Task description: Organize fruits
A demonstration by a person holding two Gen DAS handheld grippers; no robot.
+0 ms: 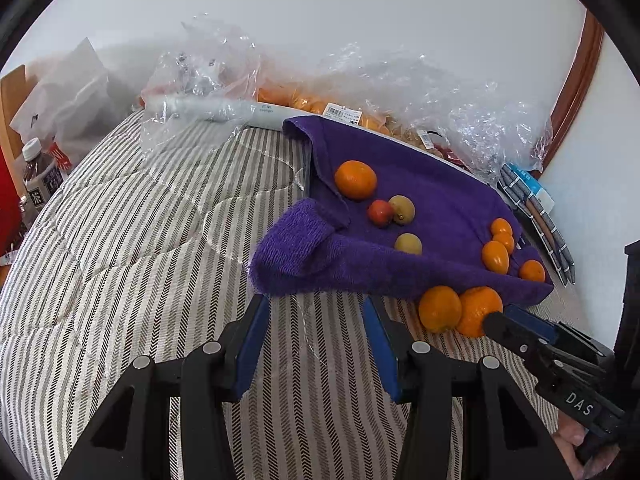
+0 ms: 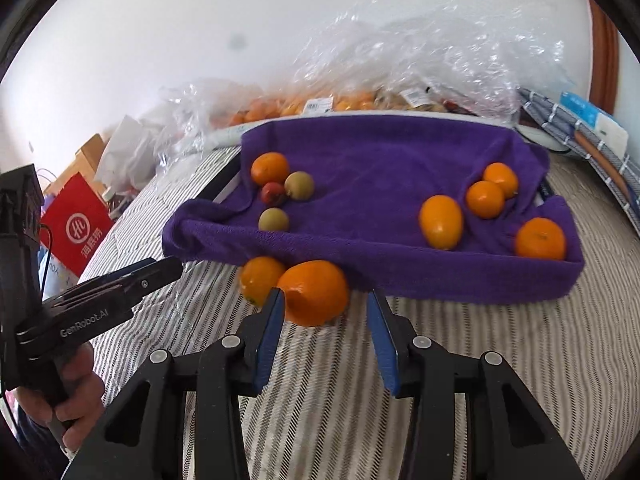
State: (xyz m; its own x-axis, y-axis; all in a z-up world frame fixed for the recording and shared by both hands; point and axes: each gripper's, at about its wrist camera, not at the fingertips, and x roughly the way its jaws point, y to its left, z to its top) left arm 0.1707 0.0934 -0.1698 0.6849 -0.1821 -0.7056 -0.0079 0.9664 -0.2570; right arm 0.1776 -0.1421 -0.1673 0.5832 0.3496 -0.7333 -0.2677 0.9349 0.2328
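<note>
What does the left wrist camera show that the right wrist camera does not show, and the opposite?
Only the left wrist view shows a dark tea bottle at the left edge and the right gripper from outside, its tip touching an orange.

Only the right wrist view shows a red paper bag, the hand holding the left gripper, and the right gripper's open jaws around the large orange.

Both show the purple towel with fruit on it, two oranges on the striped bedcover, and clear plastic bags behind.

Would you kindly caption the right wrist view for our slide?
Right gripper open around an orange lying on the striped bedding beside the purple towel.
</note>
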